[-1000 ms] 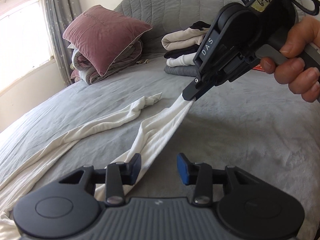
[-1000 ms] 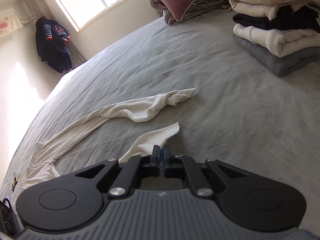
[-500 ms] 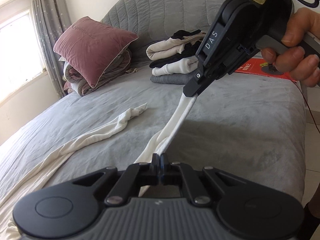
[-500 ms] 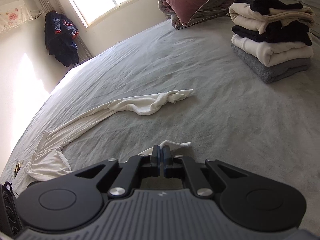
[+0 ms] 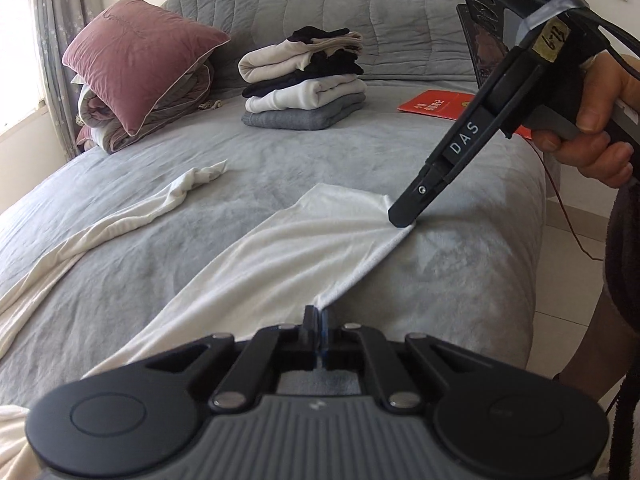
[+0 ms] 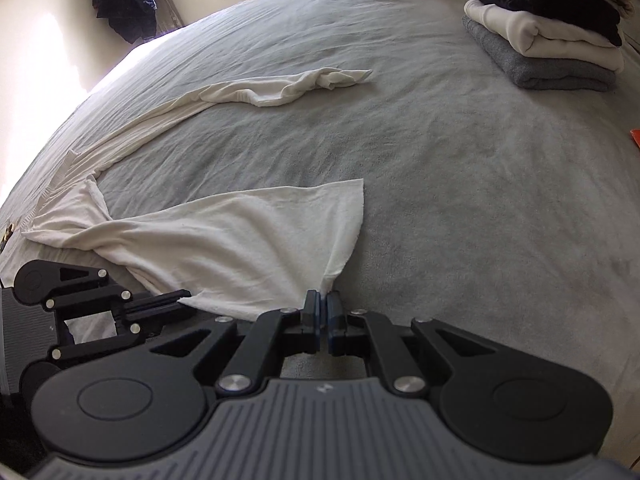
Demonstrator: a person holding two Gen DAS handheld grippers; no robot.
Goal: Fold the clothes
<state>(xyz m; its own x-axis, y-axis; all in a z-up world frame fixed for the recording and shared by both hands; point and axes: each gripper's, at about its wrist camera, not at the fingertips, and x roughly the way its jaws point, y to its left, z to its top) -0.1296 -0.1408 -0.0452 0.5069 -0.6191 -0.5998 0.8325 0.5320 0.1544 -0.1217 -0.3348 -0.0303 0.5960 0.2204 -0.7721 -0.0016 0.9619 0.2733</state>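
The white garment (image 5: 288, 256) lay on the grey bed (image 5: 460, 280), one leg spread flat across the lower middle of the left wrist view and the other leg trailing as a twisted strip toward the left edge, its end (image 5: 204, 174) bunched near the centre. The left gripper (image 5: 316, 318) was clamped on the near corner of the flat leg's hem, its jaws pressed together on the cloth. The right gripper (image 5: 402, 218), held by a hand (image 5: 592, 120) at the right of the frame, pinched the hem's other corner, so the hem ran taut between the two. In the right wrist view its jaws (image 6: 323, 308) stood almost together, having just eased slightly apart, with the cloth's corner between them. A stack (image 5: 304, 84) of folded clothes sat upper middle, a pillow (image 5: 136, 52) upper left, a red booklet (image 5: 436, 106) to the right.
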